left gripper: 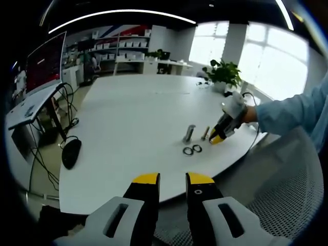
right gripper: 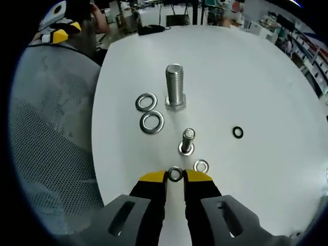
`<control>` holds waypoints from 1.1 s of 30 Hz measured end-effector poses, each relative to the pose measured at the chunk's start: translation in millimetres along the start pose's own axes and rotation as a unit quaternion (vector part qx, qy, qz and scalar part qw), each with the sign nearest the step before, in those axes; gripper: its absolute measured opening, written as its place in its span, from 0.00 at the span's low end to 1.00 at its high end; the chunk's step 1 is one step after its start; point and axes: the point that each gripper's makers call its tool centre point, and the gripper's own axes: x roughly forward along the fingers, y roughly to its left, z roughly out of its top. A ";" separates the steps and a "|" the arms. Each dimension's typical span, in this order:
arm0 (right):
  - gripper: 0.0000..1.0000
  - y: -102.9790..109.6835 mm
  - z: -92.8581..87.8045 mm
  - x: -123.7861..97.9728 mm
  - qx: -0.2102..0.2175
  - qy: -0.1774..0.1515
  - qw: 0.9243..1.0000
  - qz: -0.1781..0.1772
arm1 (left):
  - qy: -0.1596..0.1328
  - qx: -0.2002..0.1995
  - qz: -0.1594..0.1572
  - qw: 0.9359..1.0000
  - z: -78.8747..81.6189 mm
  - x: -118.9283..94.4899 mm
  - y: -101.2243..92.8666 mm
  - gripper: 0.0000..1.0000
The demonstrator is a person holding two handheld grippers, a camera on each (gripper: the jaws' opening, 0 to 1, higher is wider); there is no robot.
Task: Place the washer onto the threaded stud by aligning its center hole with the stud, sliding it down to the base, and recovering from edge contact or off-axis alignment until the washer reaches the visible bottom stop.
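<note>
A large white table [right gripper: 246, 82] is seen in the right gripper view, with a grey mesh chair back [right gripper: 46, 128] beside its left edge. In the left gripper view a monitor [left gripper: 45, 64] stands on a side desk at the left, and a potted plant [left gripper: 224, 73] sits at the table's far edge near the windows. A sleeve [left gripper: 294, 110] reaches in from the right of that view, where the right gripper [left gripper: 217, 137] is held low over the table just beside the hardware. The left gripper [left gripper: 172, 179] is held back from the table's near edge, its yellow-tipped jaws apart with nothing between them. In the right gripper view a large bolt [right gripper: 175, 85] stands upright on its head, with two large washers [right gripper: 149, 113] lying flat just to its left, their rims touching. Nearer the camera a small threaded stud [right gripper: 187, 141] stands upright on its base. A small black ring [right gripper: 238, 132] lies apart to the right. A small washer [right gripper: 201, 166] lies flat on the table just beside the stud's base. The right gripper [right gripper: 175, 177] is clamped on another small washer [right gripper: 175, 174], which is pinched by its rim between the jaw tips, near the stud but not yet on it.
</note>
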 end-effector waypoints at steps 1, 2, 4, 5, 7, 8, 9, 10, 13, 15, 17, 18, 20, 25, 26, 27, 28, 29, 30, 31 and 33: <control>0.14 0.6 0.2 -0.2 -0.011 0.003 1.000 -0.001 | 0.000 0.000 0.000 1.000 0.0 -0.1 0.1 0.18; 0.14 1.1 -0.2 0.1 -0.009 0.003 1.000 -0.001 | 0.000 0.000 0.000 1.000 0.0 -0.1 0.1 0.18; 0.14 0.3 -0.1 0.2 -0.003 0.000 1.000 -0.001 | 0.000 0.000 0.000 1.000 -0.2 -0.2 0.0 0.18; 0.14 0.1 0.0 0.2 -0.001 -0.001 1.000 -0.001 | -0.001 -0.001 0.001 1.000 0.0 -0.1 0.4 0.18; 0.14 0.1 0.0 0.2 0.003 -0.004 1.000 -0.001 | -0.001 -0.001 0.001 1.000 0.1 -0.1 0.5 0.18; 0.14 0.7 0.1 -0.1 0.002 -0.006 1.000 -0.002 | -0.001 -0.001 0.001 1.000 -0.1 -0.3 0.4 0.18; 0.14 1.0 0.2 -0.2 0.001 -0.007 1.000 -0.004 | -0.001 -0.001 0.000 1.000 -0.2 -0.4 0.3 0.18; 0.14 1.2 0.3 -0.1 0.000 -0.008 1.000 -0.005 | -0.001 -0.001 0.000 1.000 -0.2 -0.4 0.2 0.18; 0.14 0.8 0.4 -0.1 0.006 -0.014 1.000 -0.006 | -0.001 -0.001 0.000 1.000 0.1 -0.3 0.4 0.18; 0.14 0.5 0.3 0.0 0.008 -0.018 1.000 -0.008 | -0.002 -0.001 0.000 1.000 0.4 -0.2 0.6 0.18; 0.14 1.2 0.5 -0.2 0.010 -0.022 1.000 -0.010 | -0.002 -0.002 0.001 1.000 0.5 -0.2 0.7 0.18; 0.14 1.4 0.7 -0.4 0.012 -0.024 1.000 -0.011 | -0.002 -0.002 0.001 1.000 0.5 -0.2 0.6 0.18; 0.14 2.5 1.2 -0.5 0.008 -0.025 1.000 -0.014 | -0.002 -0.002 0.001 1.000 0.5 -0.2 0.6 0.18; 0.14 1.7 1.4 0.1 0.014 -0.028 0.999 -0.017 | -0.002 -0.001 0.001 1.000 0.5 -0.6 0.4 0.18; 0.14 2.0 1.5 -0.1 0.014 -0.028 0.999 -0.018 | -0.002 -0.001 0.001 1.000 0.4 -0.7 0.3 0.18; 0.14 2.4 1.6 -0.3 0.015 -0.030 0.999 -0.020 | -0.002 -0.002 0.002 1.000 0.4 -0.8 0.4 0.18; 0.14 2.3 1.5 -0.2 0.016 -0.032 0.999 -0.020 | -0.003 -0.002 0.002 1.000 0.4 -0.9 0.4 0.18; 0.14 2.4 1.7 -0.1 0.017 -0.034 0.999 -0.021 | -0.003 -0.002 0.002 1.000 0.5 -0.9 0.4 0.18; 0.14 2.5 1.9 -0.2 0.017 -0.036 0.999 -0.021 | -0.003 -0.002 0.002 1.000 0.6 -0.9 0.4 0.18; 0.14 2.6 2.1 -0.2 0.017 -0.037 0.999 -0.021 | -0.003 -0.002 0.002 1.000 0.8 -0.8 0.4 0.18; 0.14 2.5 2.1 0.1 0.013 -0.037 0.999 -0.019 | -0.003 -0.002 0.002 1.000 0.8 -0.8 0.2 0.18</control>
